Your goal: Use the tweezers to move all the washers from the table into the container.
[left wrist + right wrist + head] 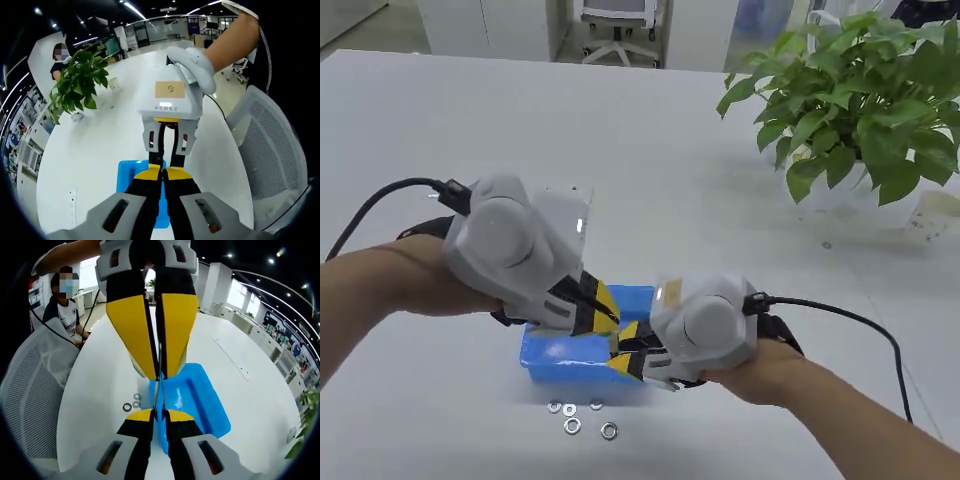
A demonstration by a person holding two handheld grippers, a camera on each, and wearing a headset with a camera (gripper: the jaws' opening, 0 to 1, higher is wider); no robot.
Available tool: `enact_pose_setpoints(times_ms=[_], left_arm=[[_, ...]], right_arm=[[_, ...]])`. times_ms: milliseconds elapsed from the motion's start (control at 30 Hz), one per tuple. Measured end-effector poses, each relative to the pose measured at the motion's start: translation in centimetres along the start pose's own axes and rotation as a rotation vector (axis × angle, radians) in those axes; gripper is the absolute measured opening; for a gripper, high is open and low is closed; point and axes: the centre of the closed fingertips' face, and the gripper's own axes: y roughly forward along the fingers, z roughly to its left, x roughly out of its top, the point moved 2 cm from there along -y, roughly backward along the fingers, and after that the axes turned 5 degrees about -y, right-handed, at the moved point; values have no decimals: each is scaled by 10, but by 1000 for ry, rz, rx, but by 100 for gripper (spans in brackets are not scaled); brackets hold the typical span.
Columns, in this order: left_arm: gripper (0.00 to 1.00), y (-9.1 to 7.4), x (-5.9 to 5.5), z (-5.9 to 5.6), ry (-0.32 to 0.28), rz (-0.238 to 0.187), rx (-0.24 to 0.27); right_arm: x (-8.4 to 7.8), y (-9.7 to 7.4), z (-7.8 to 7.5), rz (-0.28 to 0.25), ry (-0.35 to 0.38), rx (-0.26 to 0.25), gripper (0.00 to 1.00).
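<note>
My two grippers meet tip to tip above a blue container [570,355]. The left gripper [612,318] comes in from the left and the right gripper [623,362] from the right. In the right gripper view, thin metal tweezers [158,390] run between the shut yellow jaws of the left gripper [160,376] and my right gripper [159,415]. Several washers [572,426] lie on the white table just in front of the container, and they show as washers [127,406] left of the container [200,400]. The left gripper view shows its jaws [162,172] meeting the right gripper [165,162] over the container [127,172].
A potted plant [850,100] stands at the table's far right. Cables trail from both grippers across the white table [520,120]. A mesh office chair [35,390] stands beside the table, with a seated person [65,310] behind it.
</note>
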Motion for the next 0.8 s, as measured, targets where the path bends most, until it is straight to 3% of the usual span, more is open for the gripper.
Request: enact_pose_setpoints(times_ms=[333,800], left_arm=[[5,-3,2,-4,4,-3,7],[5,1,-4,-20,2,12,-11]], right_arm=[[3,-4,4,1,-11,-5,11],[-2,-2,22,-3,1,9,11]])
